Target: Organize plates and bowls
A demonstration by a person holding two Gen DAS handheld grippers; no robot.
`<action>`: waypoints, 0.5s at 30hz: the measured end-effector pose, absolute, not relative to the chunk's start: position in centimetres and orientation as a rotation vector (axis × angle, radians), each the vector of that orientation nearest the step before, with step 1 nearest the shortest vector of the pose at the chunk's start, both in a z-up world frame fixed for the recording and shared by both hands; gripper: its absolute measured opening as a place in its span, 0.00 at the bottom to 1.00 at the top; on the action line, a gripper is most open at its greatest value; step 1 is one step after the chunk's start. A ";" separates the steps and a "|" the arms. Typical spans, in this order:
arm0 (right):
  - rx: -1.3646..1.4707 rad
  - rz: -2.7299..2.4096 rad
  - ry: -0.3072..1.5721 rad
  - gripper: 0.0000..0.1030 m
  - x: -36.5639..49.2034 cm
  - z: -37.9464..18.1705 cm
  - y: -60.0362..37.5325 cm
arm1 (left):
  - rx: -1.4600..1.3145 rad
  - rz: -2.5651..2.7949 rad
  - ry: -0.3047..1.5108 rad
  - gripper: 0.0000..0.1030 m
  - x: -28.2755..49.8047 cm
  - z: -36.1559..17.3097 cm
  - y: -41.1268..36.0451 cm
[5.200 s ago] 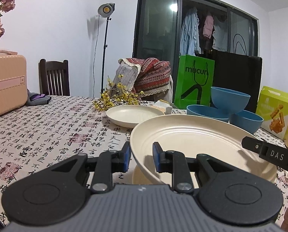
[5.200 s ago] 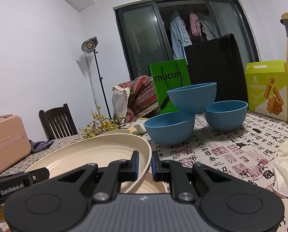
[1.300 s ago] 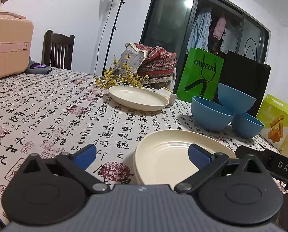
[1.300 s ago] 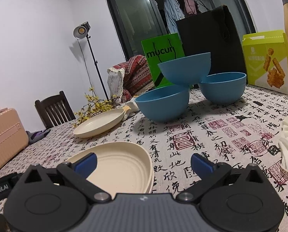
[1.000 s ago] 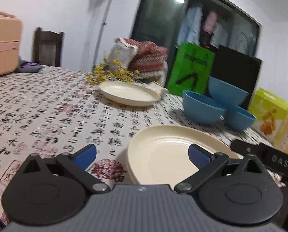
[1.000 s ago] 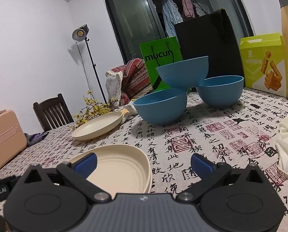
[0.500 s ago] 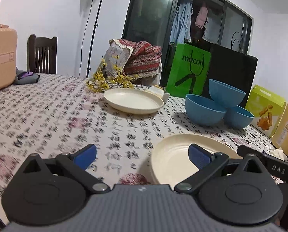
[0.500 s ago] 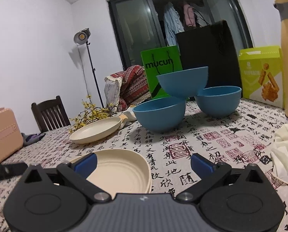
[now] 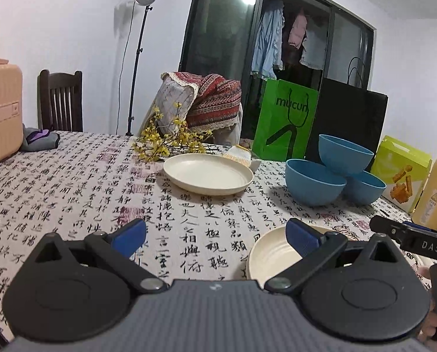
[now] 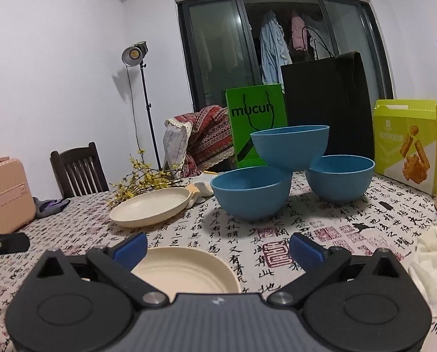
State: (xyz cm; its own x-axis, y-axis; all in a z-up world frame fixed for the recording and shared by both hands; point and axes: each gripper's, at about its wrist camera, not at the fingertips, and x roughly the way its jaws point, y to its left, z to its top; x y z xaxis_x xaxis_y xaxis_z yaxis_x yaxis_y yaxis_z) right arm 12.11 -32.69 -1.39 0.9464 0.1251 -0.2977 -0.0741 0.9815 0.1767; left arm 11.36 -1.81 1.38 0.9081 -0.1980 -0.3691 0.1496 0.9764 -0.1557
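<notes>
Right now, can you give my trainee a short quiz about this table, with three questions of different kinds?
1. True or false: the left hand-held gripper grips a plate.
2. How many blue bowls are there? A) two B) three C) four
3. Fill in: the top bowl rests on the ____ of the other two.

Key:
1. False. Both it and the right hand-held gripper are open and hold nothing; the near plate lies on the table.
2. B
3. rims

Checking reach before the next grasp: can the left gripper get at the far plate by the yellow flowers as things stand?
Probably yes. The left gripper is open, and only bare tablecloth lies between it and the far plate. The bowls sit off to the right.
</notes>
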 end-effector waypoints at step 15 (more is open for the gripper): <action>0.143 0.150 0.332 1.00 15.1 1.4 -31.3 | -0.127 -0.170 0.389 1.00 13.8 3.6 -1.6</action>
